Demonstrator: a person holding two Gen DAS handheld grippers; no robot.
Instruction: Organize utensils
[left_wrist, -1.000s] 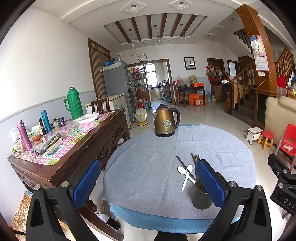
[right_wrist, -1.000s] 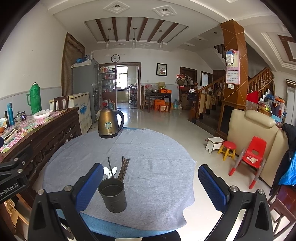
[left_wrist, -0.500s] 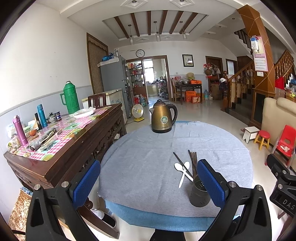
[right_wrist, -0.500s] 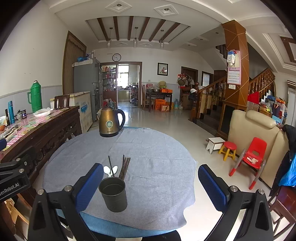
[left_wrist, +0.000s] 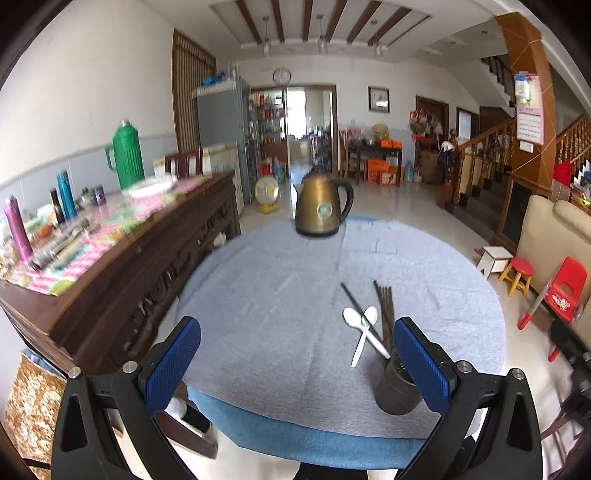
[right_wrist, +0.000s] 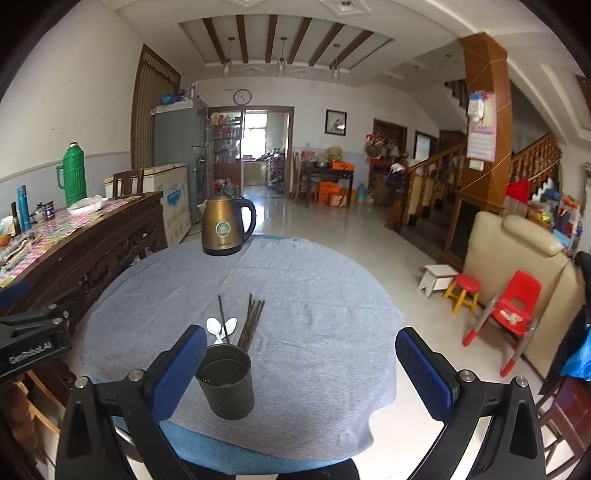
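Both tongs, left (left_wrist: 295, 362) and right (right_wrist: 301, 365), gape empty near the holder (right_wrist: 226, 384); a kettle (right_wrist: 226, 229) stands beyond the spoons (left_wrist: 364, 332).

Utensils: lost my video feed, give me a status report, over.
Both tongs open, empty. Spoons and chopsticks loose on the cloth behind the cup; cup empty. Kettle far side, nothing blocking.

Holder (left_wrist: 397, 387): my left pad covers its rim.
Sideboard clutter (left_wrist: 66, 243): blurred, unidentifiable.
Spoon handles (right_wrist: 220, 338): hidden behind the holder.
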